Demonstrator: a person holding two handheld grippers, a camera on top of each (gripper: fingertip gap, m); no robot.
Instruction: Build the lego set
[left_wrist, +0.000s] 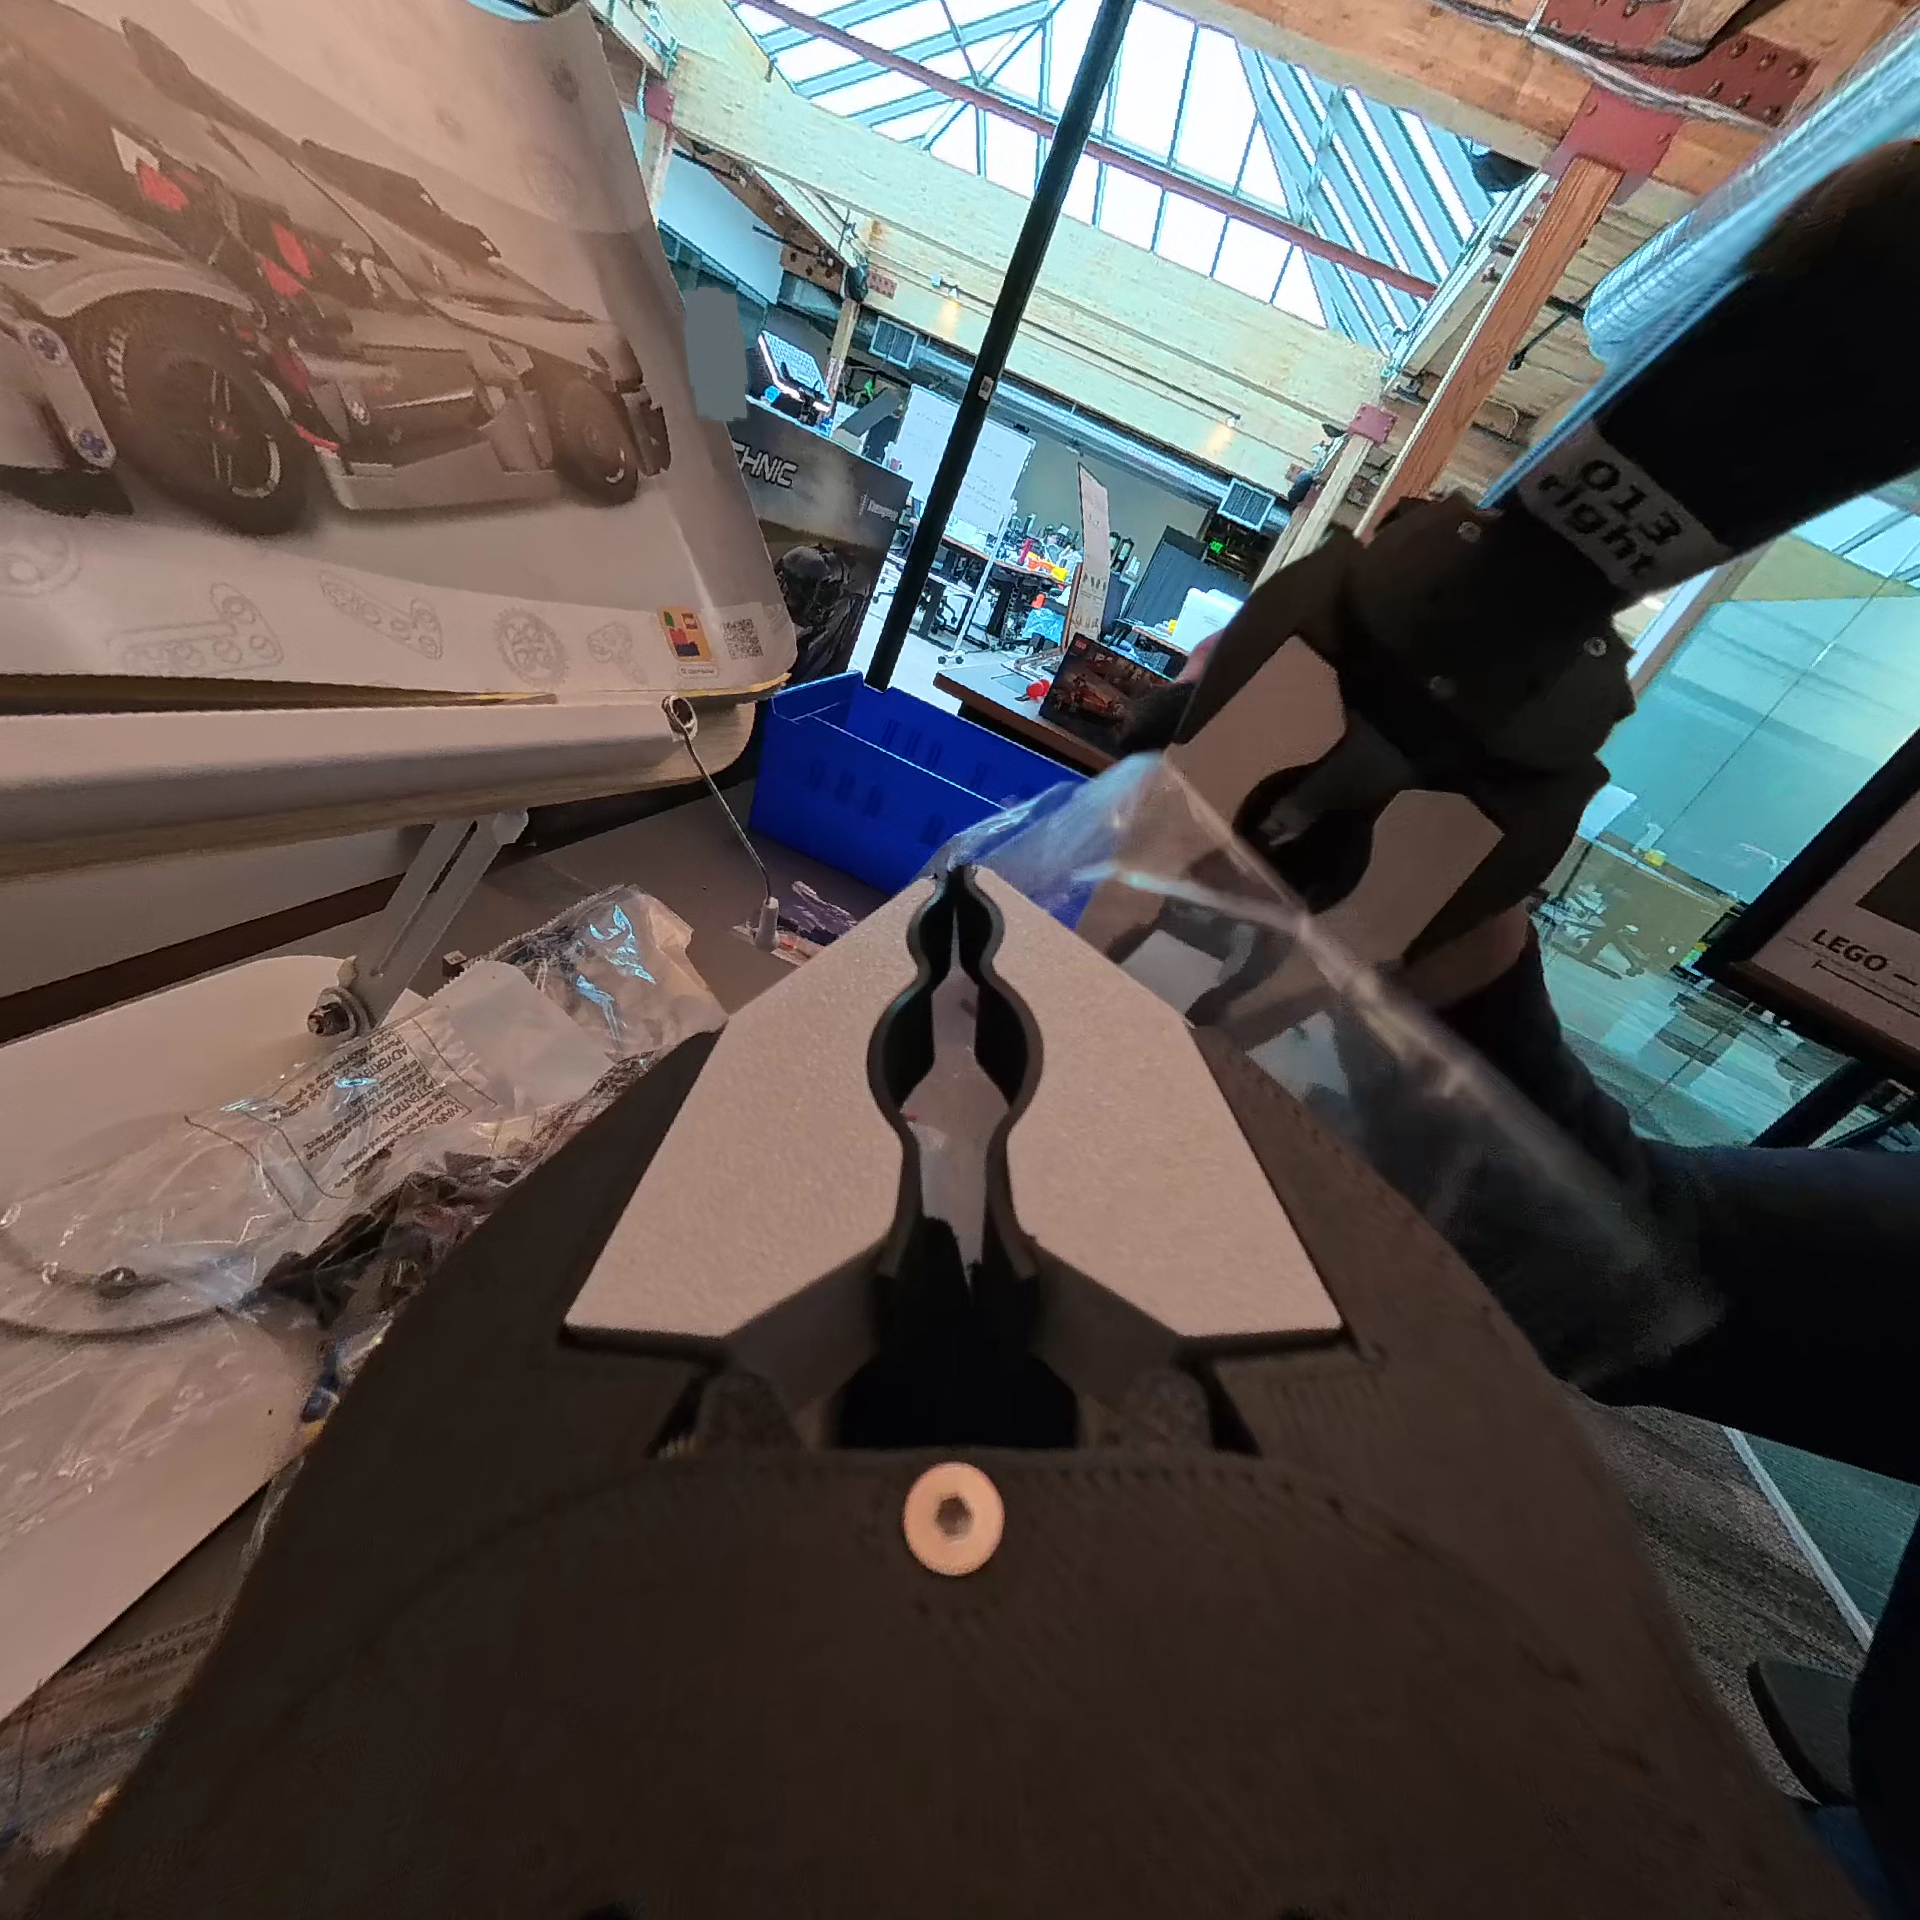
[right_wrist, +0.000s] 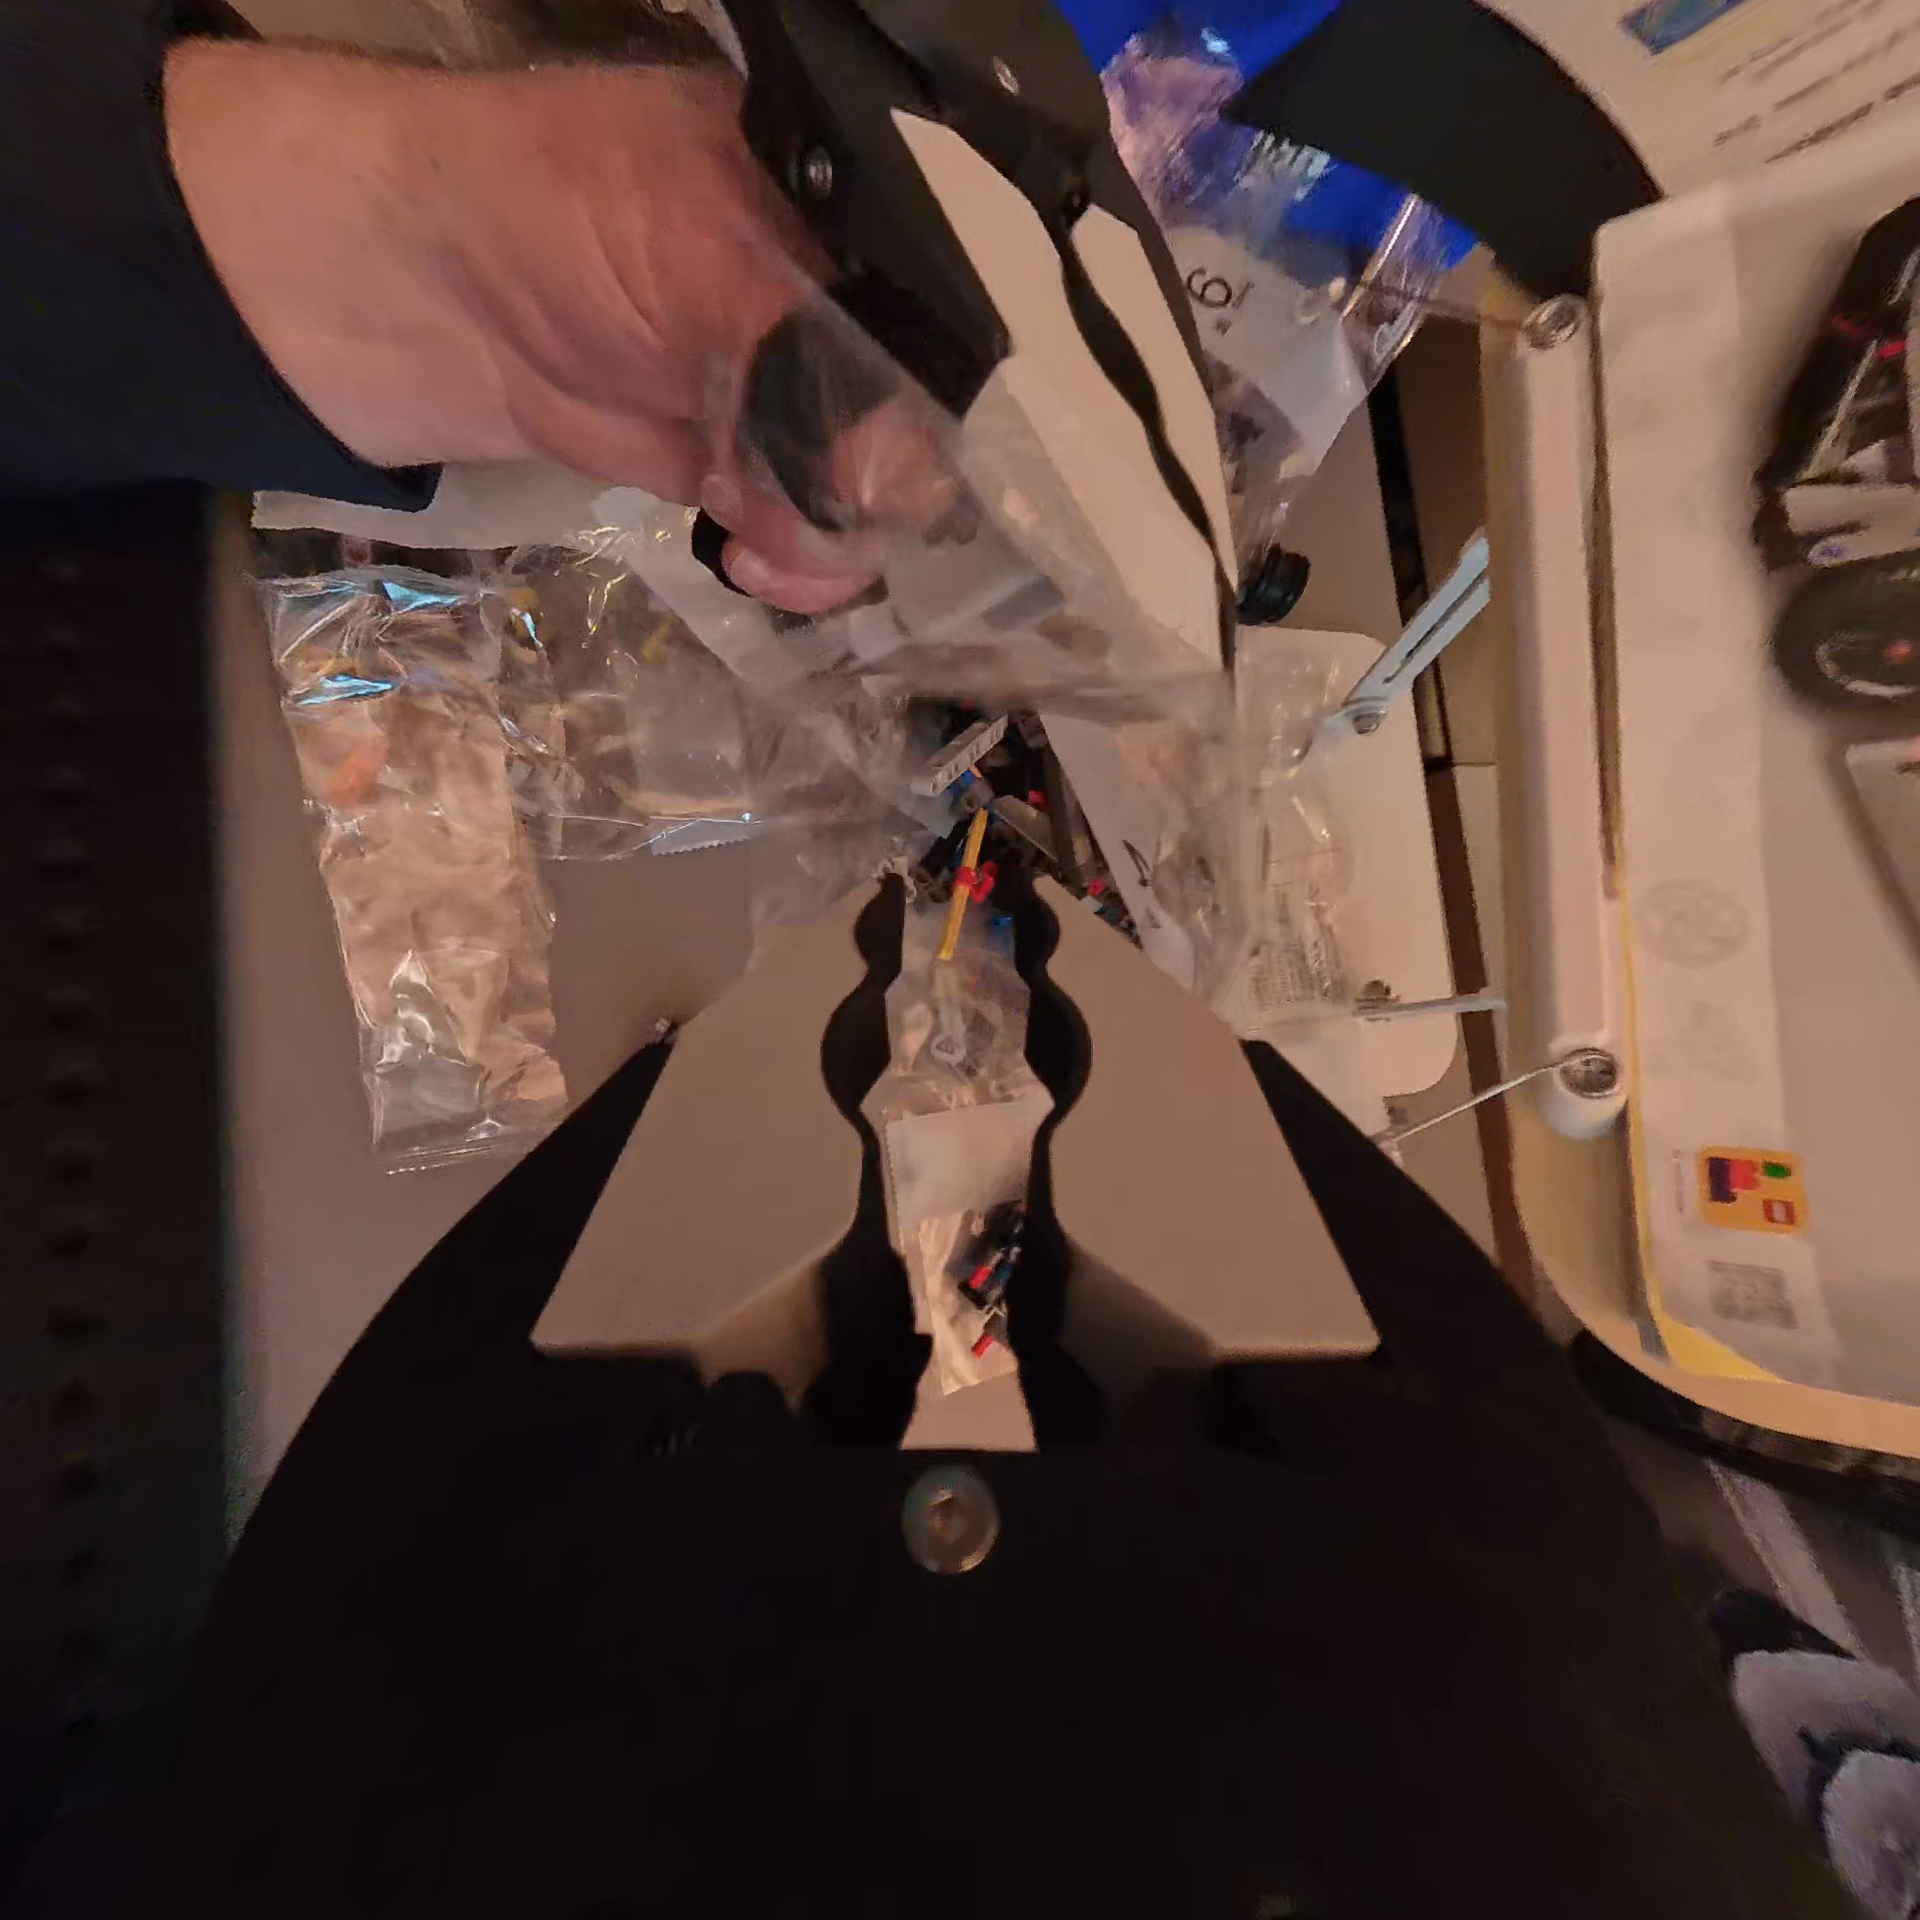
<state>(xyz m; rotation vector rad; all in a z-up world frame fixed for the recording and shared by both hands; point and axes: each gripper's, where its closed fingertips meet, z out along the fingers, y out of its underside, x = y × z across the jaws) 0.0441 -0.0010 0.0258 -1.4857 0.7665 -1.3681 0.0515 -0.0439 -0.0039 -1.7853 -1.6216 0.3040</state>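
My left gripper (left_wrist: 958, 883) is shut, pinching the edge of a clear plastic bag (left_wrist: 1309, 935) at its tips. The bag stretches right and down in front of my right gripper (left_wrist: 1299, 831), whose jaws stand apart. In the right wrist view, my right gripper (right_wrist: 961, 899) is open and empty above a small pile of loose lego pieces (right_wrist: 987, 821). The left gripper (right_wrist: 1231, 623) comes in from the top, held by a hand (right_wrist: 468, 281), with the clear bag (right_wrist: 987, 582) hanging from it.
Several clear parts bags (right_wrist: 426, 831) lie on the table, more at left (left_wrist: 343, 1143). The instruction booklet (left_wrist: 312, 364) with a car picture leans on a white stand (right_wrist: 1558, 675) at right. A blue bin (left_wrist: 883, 769) stands behind. A numbered bag (right_wrist: 1257, 301) lies near it. About 5 cm separates my left fingertips from my right.
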